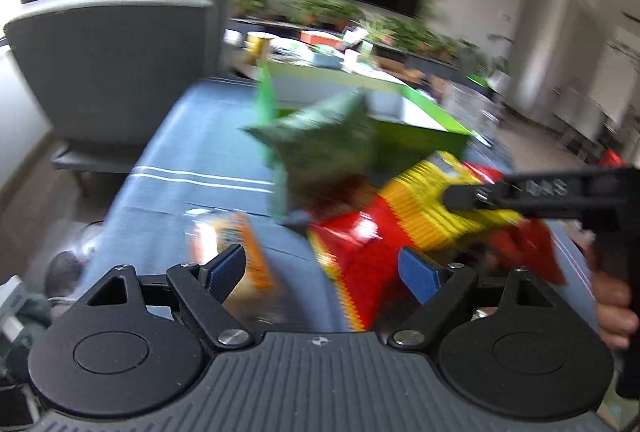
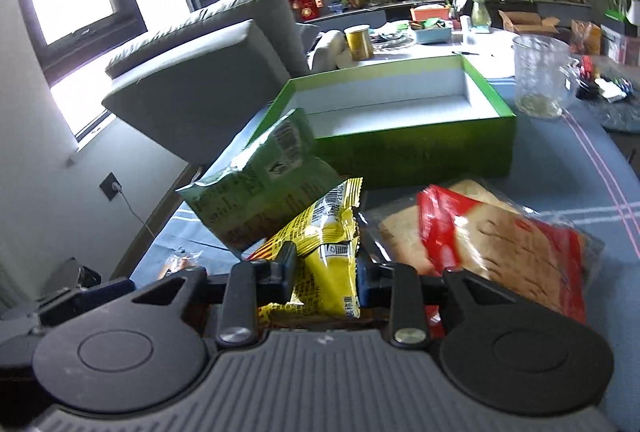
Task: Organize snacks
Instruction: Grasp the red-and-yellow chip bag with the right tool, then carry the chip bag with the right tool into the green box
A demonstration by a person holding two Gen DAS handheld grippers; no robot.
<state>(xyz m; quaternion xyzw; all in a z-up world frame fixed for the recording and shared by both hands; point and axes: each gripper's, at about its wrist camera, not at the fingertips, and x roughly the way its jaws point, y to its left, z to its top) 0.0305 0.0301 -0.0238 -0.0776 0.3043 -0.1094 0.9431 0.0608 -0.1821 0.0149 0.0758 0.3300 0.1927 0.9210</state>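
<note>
Right wrist view shows my right claw (image 2: 326, 274) pinched shut on a yellow snack bag (image 2: 320, 252), low in the middle of the frame. A green snack bag (image 2: 256, 199) sits just behind it, touching it, and I cannot tell if it is lifted too. I think I am in the middle of picking snacks up to put them away.

The green box (image 2: 408, 147) waits in the middle of the frame, open and with nothing in it. Next I think I must carry the yellow bag up over the near wall of the box and let go inside.

In the left wrist view my left claw (image 1: 320, 272) is wide open and holds nothing. That picture is blurry. An orange snack (image 1: 248, 252) lies near it, low and left of the middle.

A bread pack (image 2: 492, 248) with red on it lies at the lower right, on the blue cloth (image 2: 560, 171) that covers the counter. A clear jug (image 2: 540, 75) stands at the upper right. A grey chair (image 2: 208, 71) is at the left, by bright windows. Plants and a dark screen fill the top.
</note>
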